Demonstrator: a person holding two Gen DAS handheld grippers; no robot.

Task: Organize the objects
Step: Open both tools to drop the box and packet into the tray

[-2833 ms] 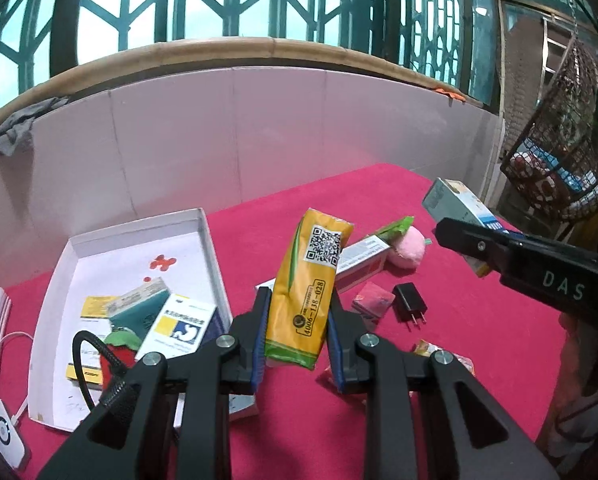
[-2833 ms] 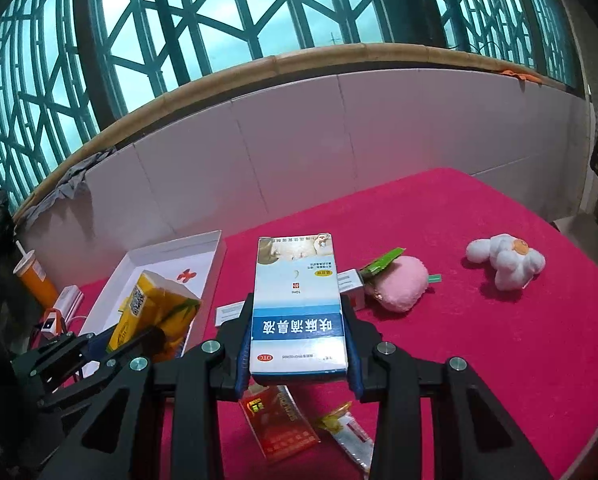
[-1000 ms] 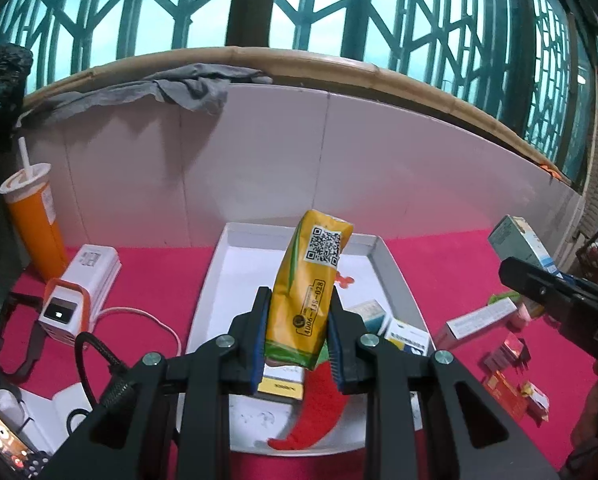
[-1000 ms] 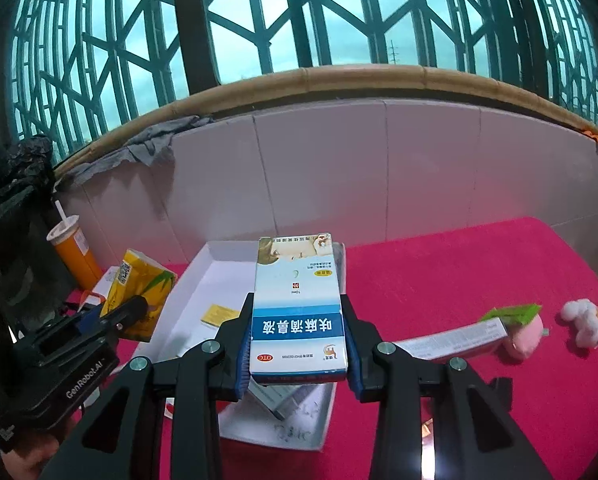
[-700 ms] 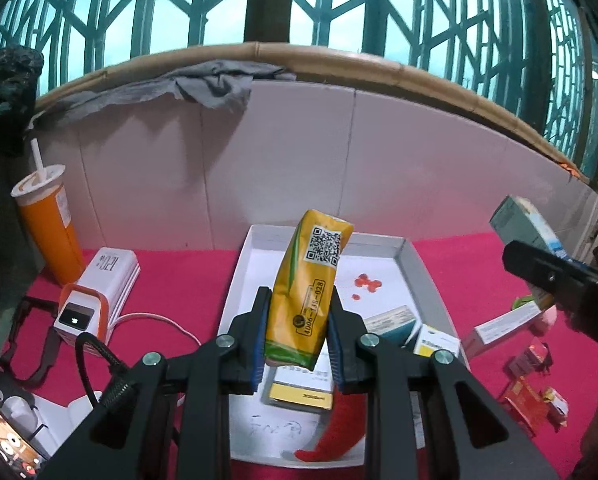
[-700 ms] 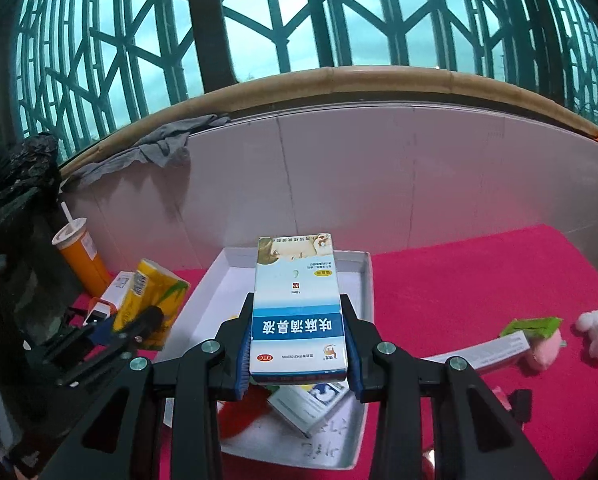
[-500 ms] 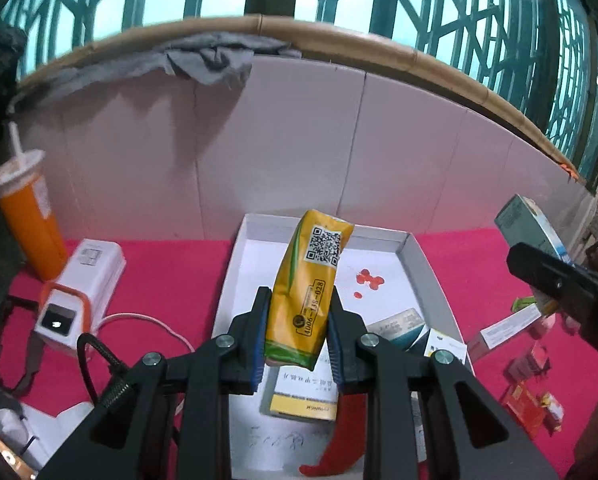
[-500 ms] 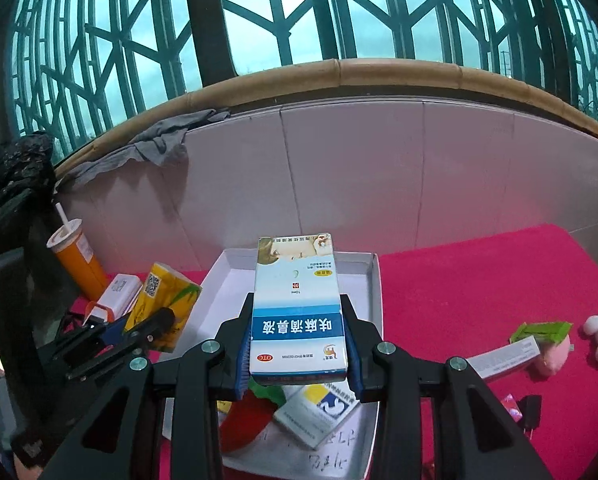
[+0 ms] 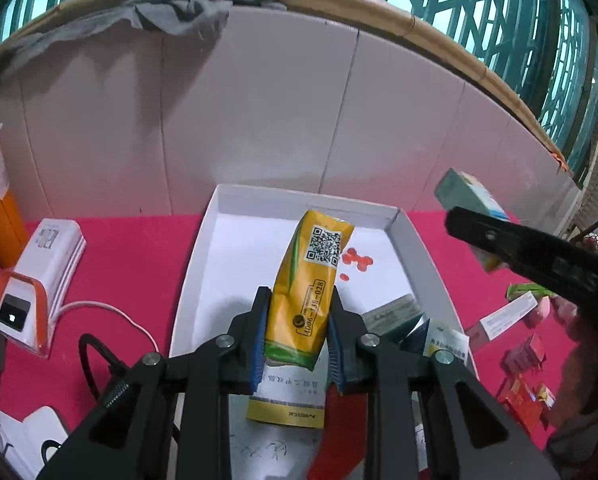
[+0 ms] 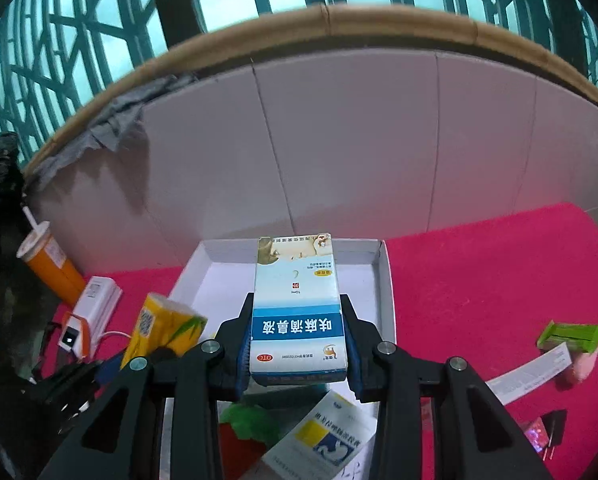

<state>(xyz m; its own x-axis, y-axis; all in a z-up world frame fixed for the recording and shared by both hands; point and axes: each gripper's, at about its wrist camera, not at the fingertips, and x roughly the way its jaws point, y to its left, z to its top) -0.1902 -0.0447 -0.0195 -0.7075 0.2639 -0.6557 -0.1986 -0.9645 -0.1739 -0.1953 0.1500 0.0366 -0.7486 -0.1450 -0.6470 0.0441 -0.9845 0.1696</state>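
Grippers first: we hold one in each hand, and both are full. Our left gripper (image 9: 297, 340) is squeezed tight on a yellow packet (image 9: 311, 288) with a square code on it. The packet stands up between the blue pads (image 9: 259, 344) and hangs over the white tray (image 9: 197, 264). Our right gripper (image 10: 297, 354) is clamped on a blue and white box (image 10: 297, 308). This box also hangs over the white tray, and in the left camera we see it just past the tray's right wall.

Inside the tray lie a few things. Under the yellow packet is a box with a yellow stripe (image 9: 287, 404). Beside it, toward the tray's right wall, is a small white box with blue and yellow marks (image 10: 325, 438). We also see something red (image 9: 339, 440) near the tray's front edge, partly hidden by our gripper. Some red dots (image 9: 355, 260) are printed on the tray floor.

The tray sits on a pink cloth (image 10: 479, 280). Left of the tray stand a white and orange charger (image 9: 35, 288) and an orange cup (image 10: 47, 264). Right of the tray lie a long white box (image 10: 527, 372), a green packet (image 10: 571, 336) and a black plug (image 10: 553, 430).
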